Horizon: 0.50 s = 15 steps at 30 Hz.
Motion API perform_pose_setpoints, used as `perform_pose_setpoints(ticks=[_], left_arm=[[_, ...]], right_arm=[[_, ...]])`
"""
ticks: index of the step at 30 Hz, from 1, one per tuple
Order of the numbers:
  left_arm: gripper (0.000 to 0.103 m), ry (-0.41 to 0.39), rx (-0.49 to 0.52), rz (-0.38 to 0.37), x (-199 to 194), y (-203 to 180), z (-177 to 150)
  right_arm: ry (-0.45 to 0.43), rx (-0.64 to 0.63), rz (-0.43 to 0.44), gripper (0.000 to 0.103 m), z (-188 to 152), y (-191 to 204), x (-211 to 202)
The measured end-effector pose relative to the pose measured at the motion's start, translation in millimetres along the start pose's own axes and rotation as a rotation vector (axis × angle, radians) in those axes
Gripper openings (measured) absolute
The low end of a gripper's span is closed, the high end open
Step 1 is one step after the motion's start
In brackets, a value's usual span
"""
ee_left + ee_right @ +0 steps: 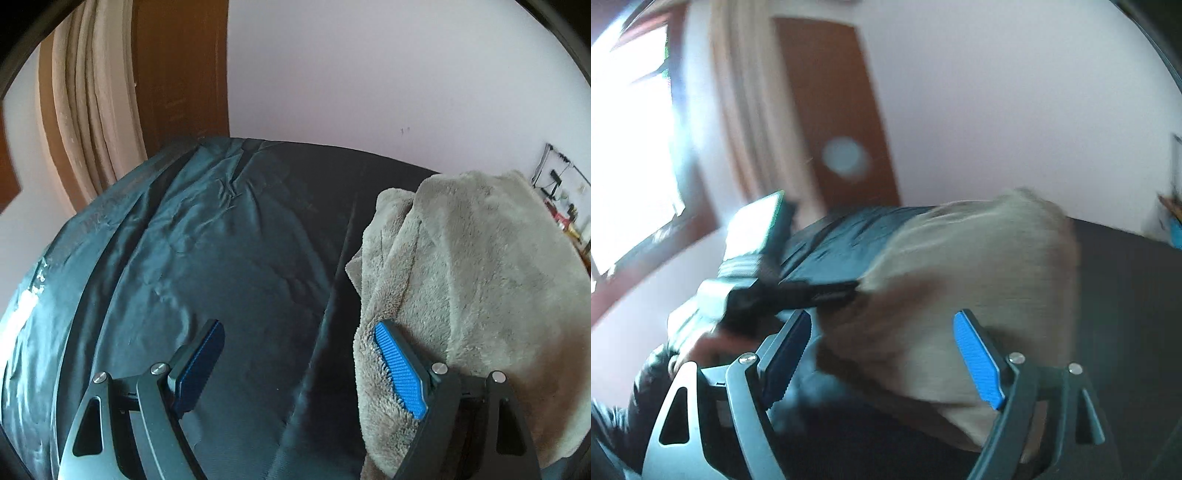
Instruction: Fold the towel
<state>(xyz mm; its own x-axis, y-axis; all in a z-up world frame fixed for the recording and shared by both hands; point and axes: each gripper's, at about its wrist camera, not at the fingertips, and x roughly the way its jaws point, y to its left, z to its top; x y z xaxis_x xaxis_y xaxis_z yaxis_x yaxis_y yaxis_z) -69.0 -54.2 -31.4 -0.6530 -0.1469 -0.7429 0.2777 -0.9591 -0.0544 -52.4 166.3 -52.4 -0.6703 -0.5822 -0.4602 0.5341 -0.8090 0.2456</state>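
Observation:
A grey-beige plush towel (pixel 472 280) lies in a rumpled heap on the right side of a bed with a dark teal sheet (pixel 221 266). My left gripper (pixel 299 326) stands open low over the sheet. Its right blue pad (pixel 397 369) sits against the towel's left edge, and its left pad is over bare sheet. The right wrist view is blurred. There my right gripper (pixel 882 317) is open, with the towel (pixel 979 266) just beyond and under its jaws and no pad pressing on it. The left gripper's dark body (pixel 798 291) reaches the towel's left edge there.
A brown door (pixel 177 74) and pale curtain (pixel 92 110) stand behind the bed's far left. A plain wall runs behind. Small clutter sits on a shelf at far right (pixel 565 214). A bright window (pixel 628 147) and a person's hand (pixel 701 343) show in the right wrist view.

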Motion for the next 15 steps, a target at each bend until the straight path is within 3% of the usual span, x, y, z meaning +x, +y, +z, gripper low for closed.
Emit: perform_pose_setpoints(ticks=[3,9,15], left_arm=[[0.086,0.011,-0.004,0.022,7,4,-1],[0.086,0.036,-0.035,0.044,18,14,-1],[0.086,-0.084,-0.031,0.029,-26,14,8]], right_arm=[[0.015,0.065,0.007,0.083,4,-23,0],[0.054,0.010,-0.002,0.085,-1,-19,11],[0.070,0.038,0.038,0.086,-12,-29,7]])
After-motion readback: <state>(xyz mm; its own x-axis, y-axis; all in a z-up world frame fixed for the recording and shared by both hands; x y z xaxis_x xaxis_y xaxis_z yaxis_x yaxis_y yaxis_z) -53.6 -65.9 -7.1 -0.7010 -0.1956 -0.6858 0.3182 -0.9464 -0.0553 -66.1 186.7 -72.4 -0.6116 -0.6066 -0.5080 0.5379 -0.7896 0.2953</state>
